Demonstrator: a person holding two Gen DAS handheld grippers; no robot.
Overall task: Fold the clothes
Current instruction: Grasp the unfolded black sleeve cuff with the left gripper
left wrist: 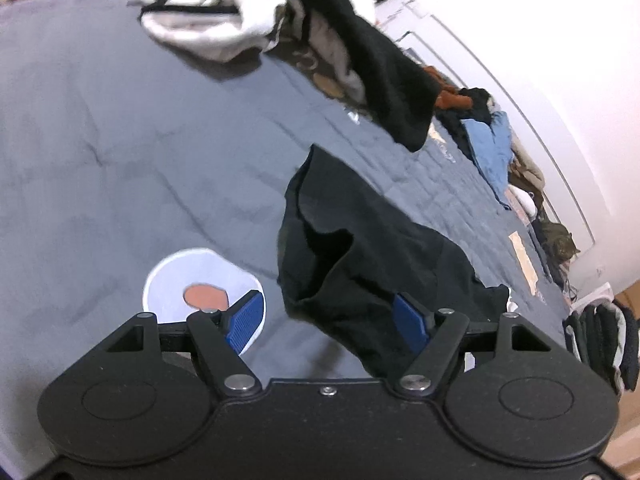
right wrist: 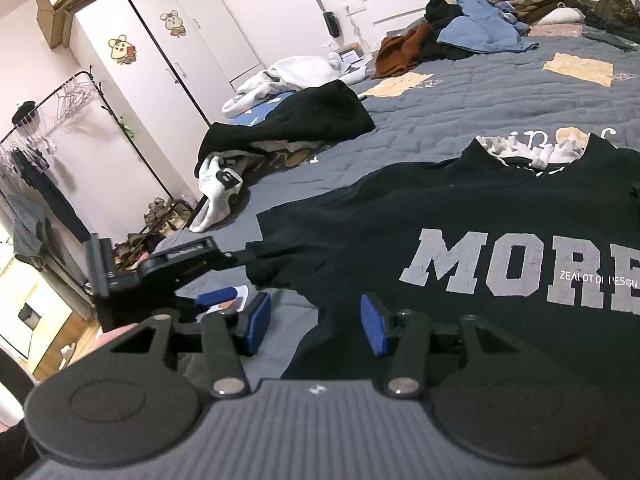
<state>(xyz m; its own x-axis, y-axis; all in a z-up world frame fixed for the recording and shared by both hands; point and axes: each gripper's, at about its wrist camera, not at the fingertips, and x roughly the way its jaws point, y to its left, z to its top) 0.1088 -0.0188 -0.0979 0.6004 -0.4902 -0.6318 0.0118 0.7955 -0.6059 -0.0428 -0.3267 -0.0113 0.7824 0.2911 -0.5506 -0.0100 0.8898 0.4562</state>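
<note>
A: T-shirt (right wrist: 480, 240), black with the print "MORE", lies face up on the bed (left wrist: 100, 160), spread nearly flat. Its sleeve (left wrist: 360, 248) is bunched and partly raised.

B: And the grippers?

A: The left gripper (left wrist: 328, 320) stands wide open; the sleeve cloth lies against its right pad, but nothing is pinched. The right gripper (right wrist: 316, 324) is also wide open, with the shirt's edge between the pads, not clamped.

B: How to do this well?

A: I think each gripper should close on one layer only, at the edge, and keep the cloth taut so that the fold line stays straight. Whether the sleeve goes inward or gets smoothed out, I cannot tell.

B: The count?

A: Two grippers, one T-shirt. Farther away, one mixed black-and-white heap (right wrist: 280, 136), then a second heap with blue and brown clothes (right wrist: 460, 36) by the wall.
</note>
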